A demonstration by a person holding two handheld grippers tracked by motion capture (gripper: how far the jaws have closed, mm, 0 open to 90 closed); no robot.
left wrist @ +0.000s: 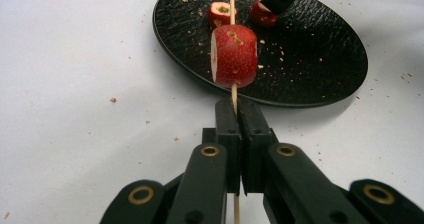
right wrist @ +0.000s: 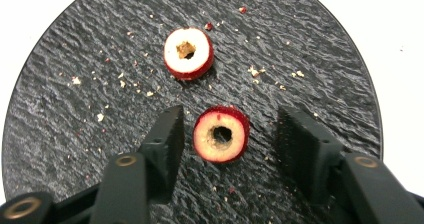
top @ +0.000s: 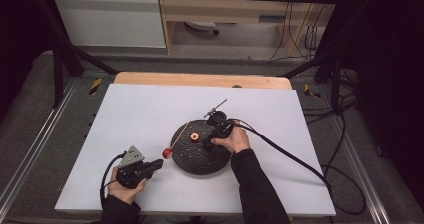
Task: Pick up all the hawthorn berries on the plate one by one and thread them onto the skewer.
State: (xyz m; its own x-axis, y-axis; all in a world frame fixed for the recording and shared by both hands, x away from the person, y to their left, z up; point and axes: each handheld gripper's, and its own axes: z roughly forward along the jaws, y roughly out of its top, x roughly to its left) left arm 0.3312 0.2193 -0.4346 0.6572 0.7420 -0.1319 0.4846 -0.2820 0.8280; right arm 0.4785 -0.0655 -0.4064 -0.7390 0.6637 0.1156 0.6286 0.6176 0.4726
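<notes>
A thin wooden skewer (left wrist: pixel 233 96) carries one red fruit chunk (left wrist: pixel 234 55), and my left gripper (left wrist: pixel 239 116) is shut on the stick just below it. In the high view this gripper (top: pixel 159 164) sits left of the black round plate (top: pixel 200 159), with the skewered chunk (top: pixel 167 153) at the plate's edge. Two cored red fruit pieces lie on the plate (right wrist: pixel 75 134). My right gripper (right wrist: pixel 235 126) stands open around the nearer piece (right wrist: pixel 221 134), with gaps on both sides. The other piece (right wrist: pixel 188 53) lies just beyond it.
Crumbs are scattered over the plate (left wrist: pixel 310 59) and the white table top (top: pixel 140 114). A small black tool (top: pixel 216 109) lies just behind the plate. The right gripper's cable (top: pixel 290 156) trails off to the right across the table.
</notes>
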